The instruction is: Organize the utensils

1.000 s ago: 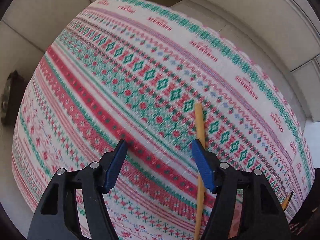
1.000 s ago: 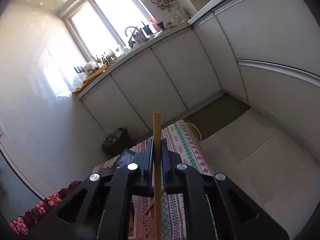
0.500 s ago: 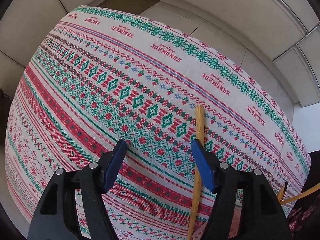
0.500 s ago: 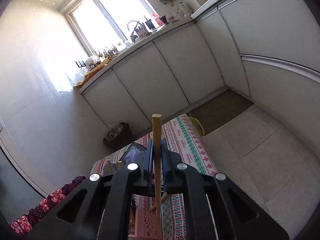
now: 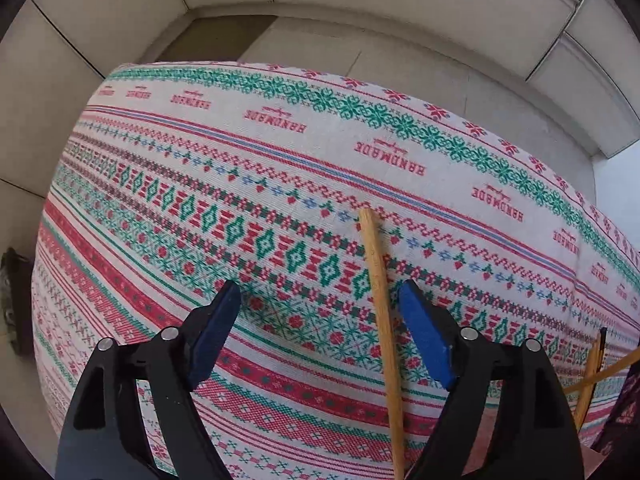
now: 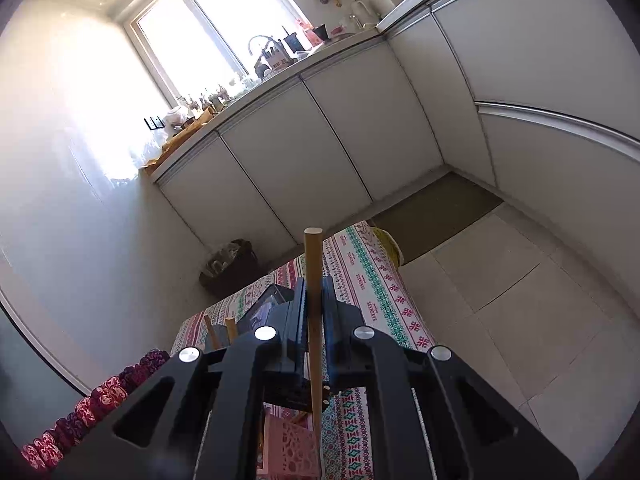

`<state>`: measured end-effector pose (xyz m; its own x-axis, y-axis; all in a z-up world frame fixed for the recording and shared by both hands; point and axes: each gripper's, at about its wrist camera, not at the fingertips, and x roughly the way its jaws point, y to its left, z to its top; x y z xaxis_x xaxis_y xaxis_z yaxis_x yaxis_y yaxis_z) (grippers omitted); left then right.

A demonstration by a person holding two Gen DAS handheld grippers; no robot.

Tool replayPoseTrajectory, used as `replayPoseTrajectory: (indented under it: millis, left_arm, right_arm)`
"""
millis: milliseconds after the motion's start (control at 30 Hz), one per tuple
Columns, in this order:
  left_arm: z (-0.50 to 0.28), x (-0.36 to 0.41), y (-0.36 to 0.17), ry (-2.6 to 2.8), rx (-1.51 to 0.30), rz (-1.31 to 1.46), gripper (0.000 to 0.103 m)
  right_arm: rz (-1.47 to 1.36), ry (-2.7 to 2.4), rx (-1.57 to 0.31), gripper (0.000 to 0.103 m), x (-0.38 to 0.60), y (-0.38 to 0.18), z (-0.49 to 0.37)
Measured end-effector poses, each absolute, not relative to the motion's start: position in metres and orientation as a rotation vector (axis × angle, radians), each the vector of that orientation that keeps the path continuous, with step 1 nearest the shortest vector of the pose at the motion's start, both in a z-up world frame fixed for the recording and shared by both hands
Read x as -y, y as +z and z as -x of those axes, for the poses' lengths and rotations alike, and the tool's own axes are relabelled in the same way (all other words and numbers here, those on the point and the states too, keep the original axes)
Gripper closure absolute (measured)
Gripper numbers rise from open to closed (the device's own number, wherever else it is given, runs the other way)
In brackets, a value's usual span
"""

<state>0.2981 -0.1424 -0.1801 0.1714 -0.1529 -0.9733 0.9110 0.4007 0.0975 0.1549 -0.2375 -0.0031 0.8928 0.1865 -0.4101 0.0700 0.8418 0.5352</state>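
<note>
Since the earlier frame, the long wooden stick [image 6: 313, 300] clamped in the right gripper [image 6: 314, 300] has been lowered toward the pink perforated holder [image 6: 294, 450]. It should be kept vertical; the left gripper [image 5: 320, 324] is held open and empty.

A wooden stick [image 6: 313, 320] stands above a lattice holder [image 6: 289, 450] on the tablecloth [image 6: 372, 280], cabinets [image 6: 280, 152] behind.

White cabinets [image 6: 320, 152], bright window [image 6: 208, 36], pale tiled floor [image 6: 520, 300].
</note>
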Motion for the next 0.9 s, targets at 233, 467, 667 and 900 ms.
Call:
replayPoseTrajectory:
  millis: [233, 467, 667, 900]
  left_arm:
    - [-0.341, 0.099, -0.171, -0.683, -1.172, -0.695, 0.092]
    - [-0.335, 0.024, -0.169, -0.49, -1.238, -0.484, 0.096]
    - [-0.276, -0.045, -0.146, -0.307, -1.197, -0.359, 0.096]
    - [-0.146, -0.138, -0.053, -0.219, -0.944, 0.016, 0.096]
  right_arm:
    - [-0.567, 0.078, -0.476, 0.095, 0.235, -0.003, -0.151]
    - [-0.578, 0.106, -0.502, 0.095, 0.236, -0.002, -0.143]
    - [-0.583, 0.143, -0.502, 0.095, 0.236, 0.007, -0.123]
    - [-0.567, 0.19, -0.471, 0.095, 0.235, 0.029, -0.084]
